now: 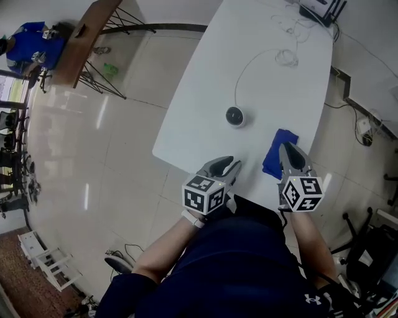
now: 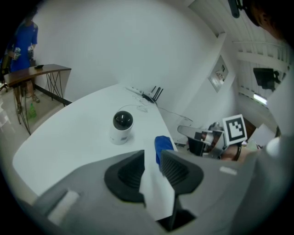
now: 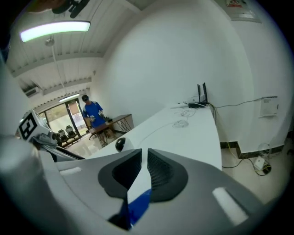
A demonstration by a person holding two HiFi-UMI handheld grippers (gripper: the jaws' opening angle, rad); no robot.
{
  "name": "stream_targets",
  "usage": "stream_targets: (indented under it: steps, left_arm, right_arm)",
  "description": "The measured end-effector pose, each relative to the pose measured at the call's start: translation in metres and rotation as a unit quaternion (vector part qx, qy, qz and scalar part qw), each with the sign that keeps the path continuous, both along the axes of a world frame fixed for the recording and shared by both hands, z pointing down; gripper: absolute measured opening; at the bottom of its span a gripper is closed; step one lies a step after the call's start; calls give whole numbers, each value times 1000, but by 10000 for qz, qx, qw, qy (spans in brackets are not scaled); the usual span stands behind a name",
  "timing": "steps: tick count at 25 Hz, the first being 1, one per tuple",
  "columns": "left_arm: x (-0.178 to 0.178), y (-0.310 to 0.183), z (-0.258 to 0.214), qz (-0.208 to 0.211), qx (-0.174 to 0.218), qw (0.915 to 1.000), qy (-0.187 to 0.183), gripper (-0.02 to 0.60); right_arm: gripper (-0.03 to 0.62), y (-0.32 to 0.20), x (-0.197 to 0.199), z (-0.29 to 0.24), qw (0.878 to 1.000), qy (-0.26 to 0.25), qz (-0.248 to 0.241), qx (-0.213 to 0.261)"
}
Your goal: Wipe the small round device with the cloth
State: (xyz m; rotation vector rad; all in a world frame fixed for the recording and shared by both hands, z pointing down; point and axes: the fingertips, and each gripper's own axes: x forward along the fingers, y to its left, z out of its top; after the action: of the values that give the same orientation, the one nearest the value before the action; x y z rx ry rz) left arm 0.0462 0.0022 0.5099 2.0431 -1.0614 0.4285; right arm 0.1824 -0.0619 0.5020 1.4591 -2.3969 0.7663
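The small round device, white with a dark domed top, stands mid-table; it also shows in the left gripper view and small in the right gripper view. A blue cloth lies near the front edge, right of the device. My right gripper sits at the cloth's right side. Its jaws stand almost together, with blue cloth pinched low between the pads. My left gripper hovers at the front edge, left of the cloth. It is open with only table showing between its fingers.
A white cable runs from the device toward a router at the far end of the white table. A wooden side table and a person in blue are off to the far left.
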Motion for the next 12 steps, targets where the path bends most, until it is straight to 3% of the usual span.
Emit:
stream_targets:
  steps: [2, 6, 12]
  left_arm:
    - [-1, 3, -5, -15, 97, 9999, 67, 109]
    - [-8, 16, -11, -36, 281, 9995, 157, 106]
    - [-20, 43, -27, 5, 544, 9982, 271, 106]
  right_arm:
    - [24, 9, -15, -10, 9996, -180, -197, 126]
    - [12, 33, -38, -22, 9978, -27, -558, 369]
    - [12, 60, -51, -40, 9967, 218, -451, 642]
